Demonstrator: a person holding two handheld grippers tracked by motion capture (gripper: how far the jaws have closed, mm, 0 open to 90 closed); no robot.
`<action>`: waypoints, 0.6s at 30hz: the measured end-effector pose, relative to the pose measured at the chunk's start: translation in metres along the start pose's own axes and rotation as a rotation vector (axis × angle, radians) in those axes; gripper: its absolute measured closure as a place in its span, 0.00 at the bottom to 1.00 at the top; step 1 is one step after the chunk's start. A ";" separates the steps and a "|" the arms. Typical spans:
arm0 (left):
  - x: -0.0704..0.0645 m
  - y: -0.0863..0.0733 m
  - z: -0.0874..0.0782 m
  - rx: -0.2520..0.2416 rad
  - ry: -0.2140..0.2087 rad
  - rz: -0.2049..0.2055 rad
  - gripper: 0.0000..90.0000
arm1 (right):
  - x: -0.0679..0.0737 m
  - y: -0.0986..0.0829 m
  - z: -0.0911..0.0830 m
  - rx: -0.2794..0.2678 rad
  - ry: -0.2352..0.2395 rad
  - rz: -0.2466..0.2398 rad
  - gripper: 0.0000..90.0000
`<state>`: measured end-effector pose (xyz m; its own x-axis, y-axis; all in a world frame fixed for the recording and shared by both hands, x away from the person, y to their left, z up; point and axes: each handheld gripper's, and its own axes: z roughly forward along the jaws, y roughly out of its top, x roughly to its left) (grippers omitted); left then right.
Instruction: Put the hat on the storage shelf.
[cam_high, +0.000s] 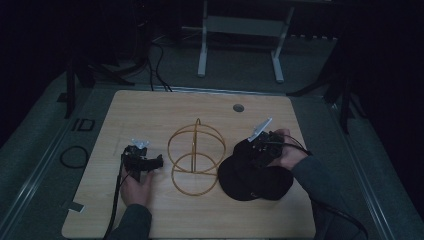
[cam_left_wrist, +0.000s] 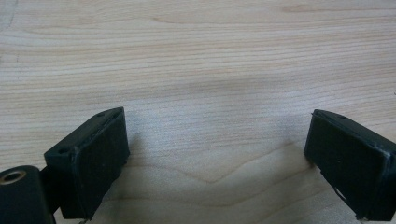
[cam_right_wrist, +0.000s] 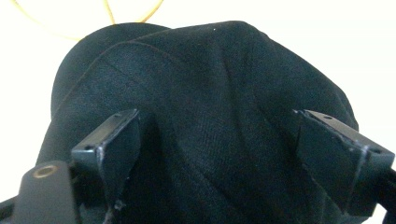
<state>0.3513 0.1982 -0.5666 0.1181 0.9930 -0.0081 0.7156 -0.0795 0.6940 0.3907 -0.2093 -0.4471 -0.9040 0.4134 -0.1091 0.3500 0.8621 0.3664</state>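
A black cap (cam_high: 252, 177) lies at the right of the wooden table (cam_high: 150, 107), its crumpled crown (cam_right_wrist: 210, 93) close in the right gripper view. My right gripper (cam_high: 256, 150) hovers over the cap's far part, jaws wide open on either side of the cloth (cam_right_wrist: 215, 149). A gold wire stand (cam_high: 196, 157) of crossed hoops rises at the table's middle, and a bit of its wire (cam_right_wrist: 109, 14) shows behind the cap. My left gripper (cam_high: 155, 162) rests low at the left of the stand, open, with bare wood (cam_left_wrist: 215, 154) between its jaws.
A small round grommet hole (cam_high: 238, 107) sits near the table's far edge. Beyond it stands a white metal frame (cam_high: 240, 45) with cables on the floor. A coiled black cable (cam_high: 74, 156) lies off the table's left side.
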 end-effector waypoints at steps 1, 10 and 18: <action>0.000 0.000 0.000 0.000 0.000 0.000 0.07 | 0.000 0.000 0.001 0.002 0.009 -0.003 0.14; 0.000 0.000 0.000 0.000 0.000 0.000 0.07 | 0.000 0.004 0.007 0.032 0.027 -0.013 0.11; 0.000 0.000 0.000 0.000 -0.001 0.000 0.07 | -0.001 0.002 0.016 0.071 0.047 -0.018 0.16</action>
<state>0.3513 0.1978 -0.5666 0.1192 0.9928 -0.0086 0.7154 -0.0799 0.6941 0.3966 -0.2031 -0.4604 -0.9203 0.3847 -0.0711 0.3484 0.8885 0.2985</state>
